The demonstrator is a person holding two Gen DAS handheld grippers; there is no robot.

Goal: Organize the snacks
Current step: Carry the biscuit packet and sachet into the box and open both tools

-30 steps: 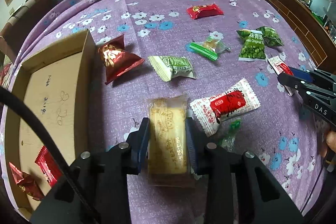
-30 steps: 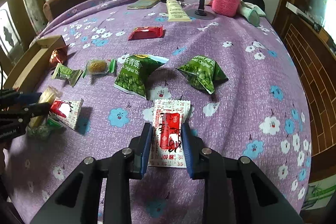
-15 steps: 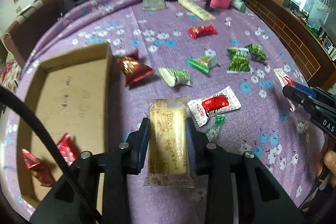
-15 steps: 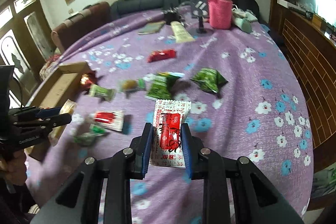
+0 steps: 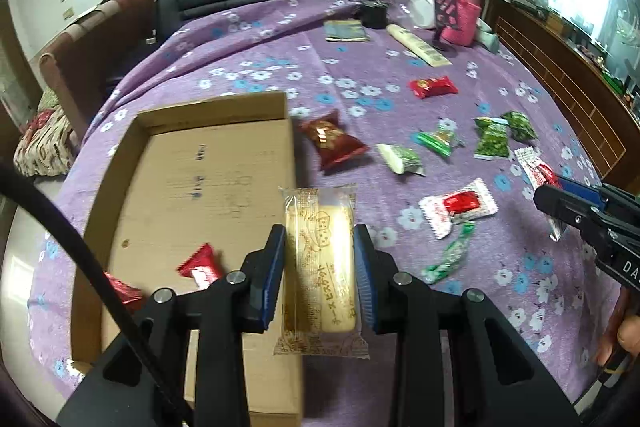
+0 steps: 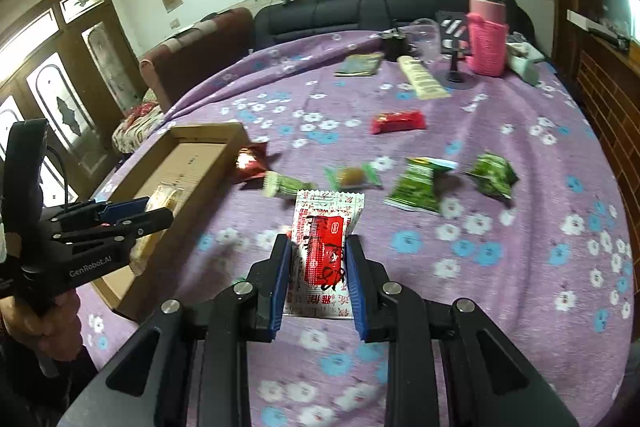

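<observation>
While held aloft, biscuit packet point(image 5: 320, 267) between left jaws, red-white sachet point(image 6: 325, 251) between right jaws

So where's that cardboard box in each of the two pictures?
Left wrist view: the cardboard box fills the left half, beside the yellow biscuit pack.
Right wrist view: it sits at the left edge, behind the other gripper.
Shared landmark: the dark red snack bag at the box's far corner.
</observation>
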